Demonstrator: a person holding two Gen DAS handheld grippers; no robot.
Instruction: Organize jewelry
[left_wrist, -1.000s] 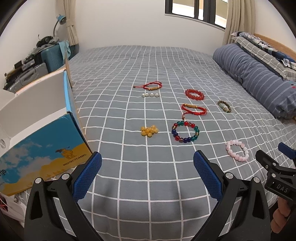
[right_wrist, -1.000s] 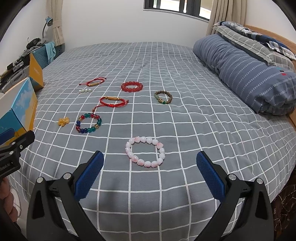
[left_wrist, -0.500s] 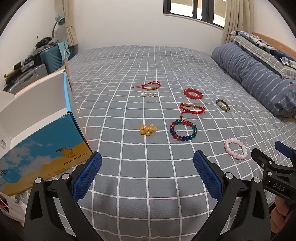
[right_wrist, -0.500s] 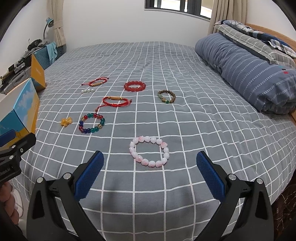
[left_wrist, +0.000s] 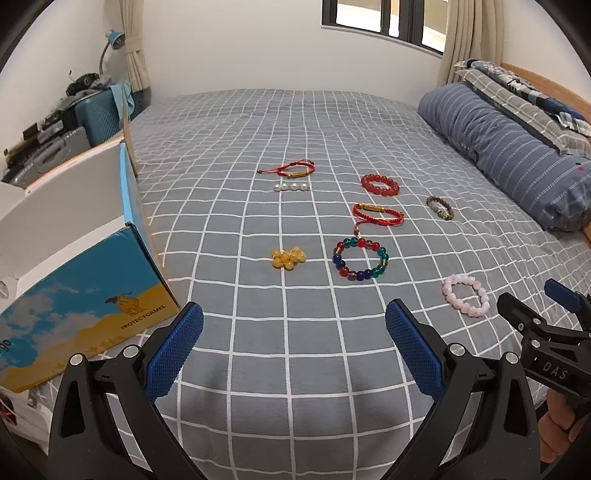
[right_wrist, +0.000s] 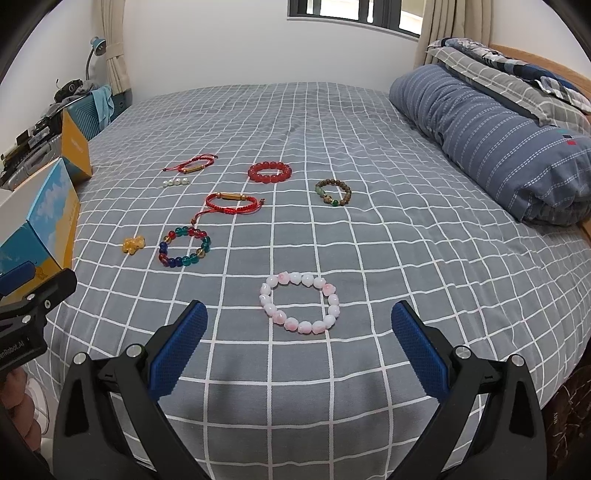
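Observation:
Several bracelets lie apart on a grey checked bed. A pink bead bracelet lies just beyond my open, empty right gripper. It also shows in the left wrist view. A multicolour bead bracelet, a yellow bead cluster, a red cord bracelet, a red bead bracelet, a brown bead bracelet, a second red cord bracelet and a row of pearls lie farther off. My left gripper is open and empty above the bed's near edge.
An open blue and yellow cardboard box stands on the bed's left edge, beside my left gripper. A rolled blue striped duvet lies along the right side. Suitcases and clutter stand beyond the box.
Both grippers have drawn slightly closer to the bracelets. Both stay open. No bracelet has moved.

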